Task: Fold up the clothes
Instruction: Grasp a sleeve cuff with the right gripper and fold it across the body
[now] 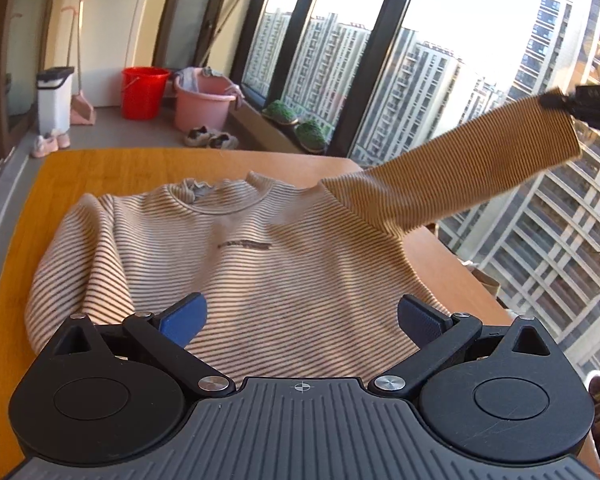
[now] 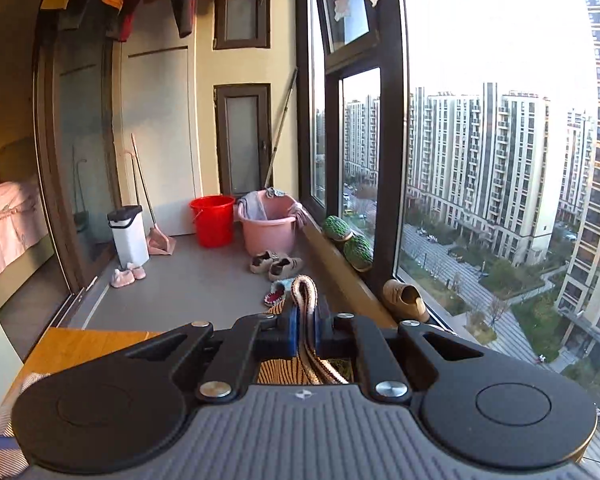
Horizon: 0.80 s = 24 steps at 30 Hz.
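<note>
Blue pads of my left gripper (image 1: 300,318) are hanging spread wide over the hem of the striped sweatshirt (image 1: 236,264), gripping nothing. It is lying chest-up across the wooden worktop (image 1: 100,168) at frame centre. Toward the upper right, my right gripper (image 2: 305,330) is pinching the cuff of its sleeve (image 1: 460,176), holding it stretched above the worktop.
</note>
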Available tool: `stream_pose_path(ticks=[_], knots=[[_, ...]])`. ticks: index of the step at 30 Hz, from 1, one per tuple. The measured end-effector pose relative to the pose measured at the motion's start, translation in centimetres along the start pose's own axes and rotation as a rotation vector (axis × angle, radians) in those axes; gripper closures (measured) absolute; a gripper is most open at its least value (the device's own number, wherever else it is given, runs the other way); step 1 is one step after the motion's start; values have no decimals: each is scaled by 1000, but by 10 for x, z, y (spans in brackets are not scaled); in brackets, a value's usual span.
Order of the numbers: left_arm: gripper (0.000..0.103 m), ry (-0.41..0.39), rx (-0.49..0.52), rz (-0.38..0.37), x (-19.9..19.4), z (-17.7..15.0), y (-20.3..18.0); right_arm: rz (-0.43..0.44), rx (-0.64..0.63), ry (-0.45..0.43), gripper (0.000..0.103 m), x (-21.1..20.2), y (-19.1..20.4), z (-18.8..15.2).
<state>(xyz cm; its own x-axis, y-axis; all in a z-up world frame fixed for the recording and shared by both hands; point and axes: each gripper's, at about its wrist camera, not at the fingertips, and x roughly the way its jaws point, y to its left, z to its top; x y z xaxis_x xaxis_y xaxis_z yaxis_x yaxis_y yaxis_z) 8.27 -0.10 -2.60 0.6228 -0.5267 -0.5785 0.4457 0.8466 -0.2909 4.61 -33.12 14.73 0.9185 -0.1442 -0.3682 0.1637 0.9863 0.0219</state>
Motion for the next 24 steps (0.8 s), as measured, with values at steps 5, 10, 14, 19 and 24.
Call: stream_pose_path(ticks=[5,10,14,19,24], knots=[[0,2,-12,20,-3,-2,1,131,28,9,96,15,39,19],[0,5,-23,41,-6,-3,3,247,5,33,96,32,99,32],[0,6,-32,57,-8,-4,4,315,-27,50,96,44,142,36],[0,5,-42,55,-11,-7,6,375,-29,76,95,54,184,37],[0,15,-50,56,-10,-8,8,429,-17,44,78,55,202,36]])
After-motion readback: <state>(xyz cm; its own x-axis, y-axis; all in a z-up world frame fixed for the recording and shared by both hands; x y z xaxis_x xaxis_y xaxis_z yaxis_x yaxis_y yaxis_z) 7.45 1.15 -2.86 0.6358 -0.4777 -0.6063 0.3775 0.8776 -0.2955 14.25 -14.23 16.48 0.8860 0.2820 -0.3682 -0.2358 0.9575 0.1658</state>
